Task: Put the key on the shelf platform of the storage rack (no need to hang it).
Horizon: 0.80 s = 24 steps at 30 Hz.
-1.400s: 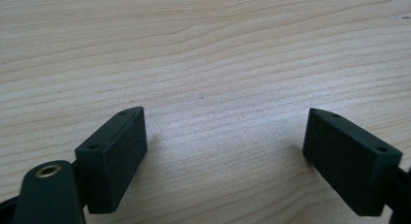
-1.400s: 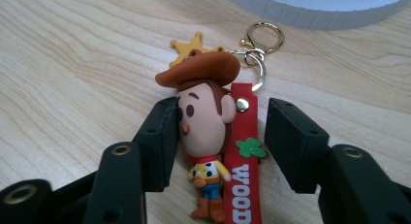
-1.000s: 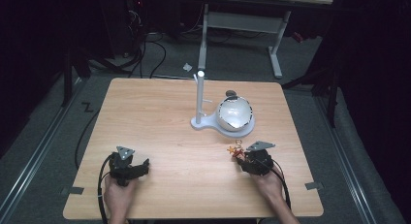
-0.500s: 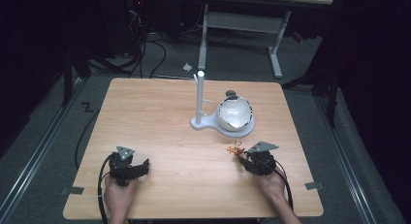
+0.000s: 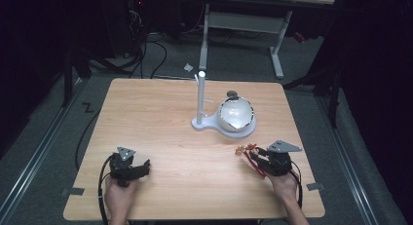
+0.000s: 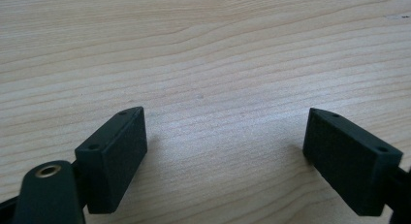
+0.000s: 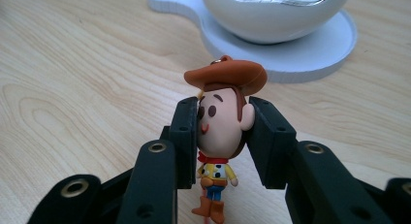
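Right gripper (image 7: pixel 223 132) view reveals a cowboy figurine (image 7: pixel 220 127) clamped by its head

A laboratory recording bay: a pale wooden surface (image 5: pixel 165 118) on grey carpet floor (image 5: pixel 48 137), black cables (image 5: pixel 146 54) trailing behind, a white height-adjustable desk frame (image 5: pixel 243 25), dark surroundings.

We see a light wooden table (image 5: pixel 185 122). On it stands a white stand (image 5: pixel 210 122) with an upright post (its round base carries a shiny white bowl (image 5: pixel 235 115)).
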### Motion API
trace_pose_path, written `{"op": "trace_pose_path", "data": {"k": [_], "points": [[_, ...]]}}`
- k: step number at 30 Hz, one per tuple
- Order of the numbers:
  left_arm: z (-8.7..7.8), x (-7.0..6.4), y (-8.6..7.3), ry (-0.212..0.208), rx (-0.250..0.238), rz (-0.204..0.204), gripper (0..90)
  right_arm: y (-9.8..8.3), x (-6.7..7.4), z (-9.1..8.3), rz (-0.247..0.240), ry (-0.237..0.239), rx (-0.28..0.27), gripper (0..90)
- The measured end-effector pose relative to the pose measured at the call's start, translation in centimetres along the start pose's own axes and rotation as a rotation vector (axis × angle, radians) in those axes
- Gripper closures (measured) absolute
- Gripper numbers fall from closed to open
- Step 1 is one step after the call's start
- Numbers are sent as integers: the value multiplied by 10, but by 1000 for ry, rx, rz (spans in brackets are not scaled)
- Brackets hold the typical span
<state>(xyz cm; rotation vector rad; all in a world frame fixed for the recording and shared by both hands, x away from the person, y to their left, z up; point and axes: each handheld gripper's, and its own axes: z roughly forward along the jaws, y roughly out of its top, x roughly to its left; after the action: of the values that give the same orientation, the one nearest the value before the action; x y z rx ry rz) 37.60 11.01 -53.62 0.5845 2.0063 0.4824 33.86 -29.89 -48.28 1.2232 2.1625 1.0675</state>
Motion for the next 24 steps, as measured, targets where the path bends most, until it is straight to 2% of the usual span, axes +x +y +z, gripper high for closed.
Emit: {"op": "trace_pose_path", "data": {"k": [3, 12, 24], "points": [[0, 0, 0, -1, 0, 1, 161, 2, -2, -6, -2, -4, -14, 662], [0, 0, 0, -2, 1, 1, 161, 15, -13, -39, 23, -13, -88, 664], [0, 0, 0, -1, 1, 0, 160, 31, -22, -56, 34, -7, -122, 664]]}}
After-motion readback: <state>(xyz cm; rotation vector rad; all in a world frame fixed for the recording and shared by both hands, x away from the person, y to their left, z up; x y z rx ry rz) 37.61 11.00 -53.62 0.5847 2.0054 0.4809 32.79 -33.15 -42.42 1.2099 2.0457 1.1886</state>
